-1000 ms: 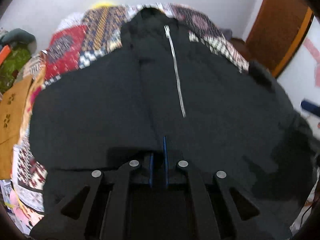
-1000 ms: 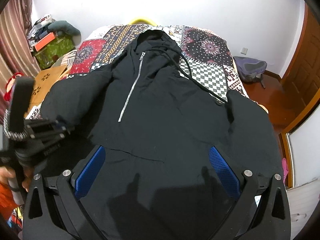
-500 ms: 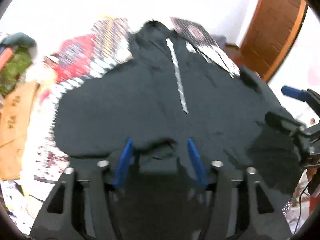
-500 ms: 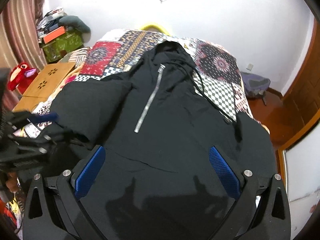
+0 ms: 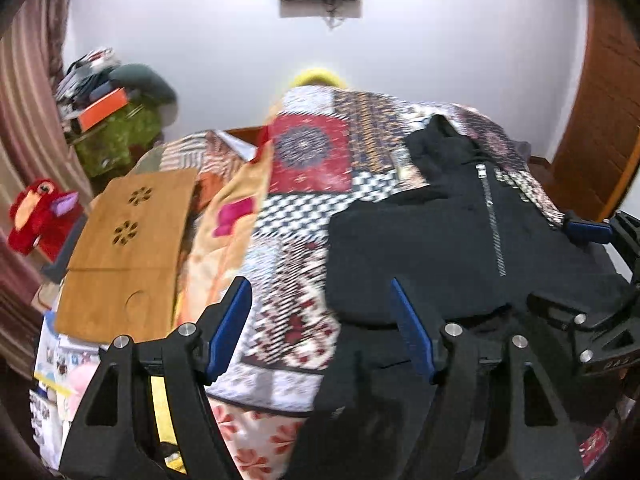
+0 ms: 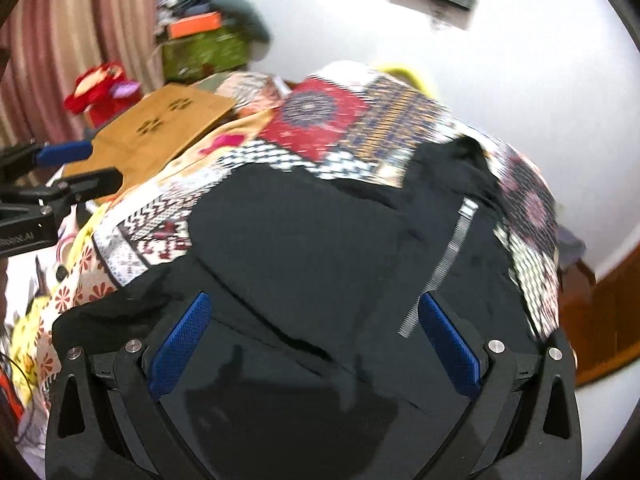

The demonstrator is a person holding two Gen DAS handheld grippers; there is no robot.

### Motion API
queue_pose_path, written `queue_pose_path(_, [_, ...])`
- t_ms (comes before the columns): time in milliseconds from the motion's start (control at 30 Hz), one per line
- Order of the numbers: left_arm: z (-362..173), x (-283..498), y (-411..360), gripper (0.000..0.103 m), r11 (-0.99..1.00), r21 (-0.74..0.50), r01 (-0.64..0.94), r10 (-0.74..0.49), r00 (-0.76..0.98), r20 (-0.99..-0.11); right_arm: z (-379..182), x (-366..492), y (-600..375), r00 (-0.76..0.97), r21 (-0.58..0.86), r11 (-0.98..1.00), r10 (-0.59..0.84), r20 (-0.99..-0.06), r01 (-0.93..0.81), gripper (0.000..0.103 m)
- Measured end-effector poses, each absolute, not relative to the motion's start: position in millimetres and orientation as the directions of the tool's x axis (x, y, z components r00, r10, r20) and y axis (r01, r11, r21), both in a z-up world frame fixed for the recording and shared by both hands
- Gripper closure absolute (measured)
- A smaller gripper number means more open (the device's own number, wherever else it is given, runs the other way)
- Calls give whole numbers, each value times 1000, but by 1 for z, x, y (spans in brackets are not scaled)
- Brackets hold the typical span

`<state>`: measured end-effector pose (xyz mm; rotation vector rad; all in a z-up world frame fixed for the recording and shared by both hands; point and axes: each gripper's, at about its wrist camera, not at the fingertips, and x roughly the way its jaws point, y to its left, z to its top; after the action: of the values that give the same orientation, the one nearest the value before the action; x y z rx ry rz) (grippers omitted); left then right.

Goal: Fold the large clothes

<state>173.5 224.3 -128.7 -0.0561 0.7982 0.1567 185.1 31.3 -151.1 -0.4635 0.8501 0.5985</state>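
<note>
Item: black hoodie (image 6: pixel 320 248) flat on bed (image 5: pixel 304 216), ready for folding.
My left gripper (image 5: pixel 320 328) and right gripper (image 6: pixel 316 344) spread, empty, above its hem.

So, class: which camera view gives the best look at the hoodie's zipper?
The right wrist view. There the zipper runs large and near the frame centre, its teeth distinct down to the lower end beside the right fingers. The left wrist view shows the zipper smaller, toward the right side, though still complete.
</note>
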Motion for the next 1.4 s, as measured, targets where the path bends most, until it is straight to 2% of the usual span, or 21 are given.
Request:
queue_pose_path(300, [-162, 161, 269, 33, 974, -12, -228, 139, 633, -762, -215, 205, 109, 426, -195, 643, 225, -876, -740, 4])
queue_pose_path(367, [-169, 162, 273, 33, 973, -17, -229, 133, 625, -769, -227, 210, 119, 407, -201, 629, 201, -891, -751, 14])
queue_pose_path(400, [-171, 163, 274, 33, 973, -19, -230, 132, 623, -771, -232, 212, 122, 398, -202, 623, 192, -897, -755, 23])
queue_pose_path(500, [-176, 166, 273, 33, 974, -24, -225, 123, 618, -777, -241, 212, 126, 400, -214, 614, 181, -898, -760, 31])
queue_pose_path(567, [-178, 168, 271, 33, 975, -22, -222, 123, 617, -778, -242, 212, 125, 412, -216, 624, 188, -892, -751, 44])
queue_pose_path(600, [-178, 168, 271, 33, 975, -23, -221, 122, 617, -777, -243, 214, 122, 407, -204, 636, 190, -894, -745, 52])
queue_pose_path(667, [-177, 169, 268, 33, 976, -26, -216, 116, 618, -777, -241, 221, 114, 361, -117, 690, 221, -906, -714, 61])
queue_pose_path(700, [-177, 169, 267, 33, 976, -25, -215, 117, 619, -777, -239, 224, 110, 344, -81, 708, 238, -908, -701, 73])
queue_pose_path(733, [-175, 169, 265, 33, 977, -24, -213, 116, 619, -777, -236, 226, 107, 338, -58, 722, 250, -907, -689, 81])
queue_pose_path(800, [-173, 169, 261, 33, 977, -24, -211, 115, 621, -776, -226, 227, 96, 348, -25, 748, 278, -895, -663, 88])
queue_pose_path(933, [-169, 169, 254, 33, 978, -23, -207, 114, 621, -775, -199, 226, 70, 383, 20, 781, 328, -863, -625, 92])
queue_pose_path(1233, [-171, 179, 229, 33, 981, -30, -192, 93, 599, -795, -122, 220, -22, 561, 53, 858, 379, -736, -510, 93])
queue_pose_path(1400, [-183, 192, 200, 33, 989, -23, -147, 66, 570, -819, -107, 217, -68, 605, 93, 891, 375, -702, -444, 93])
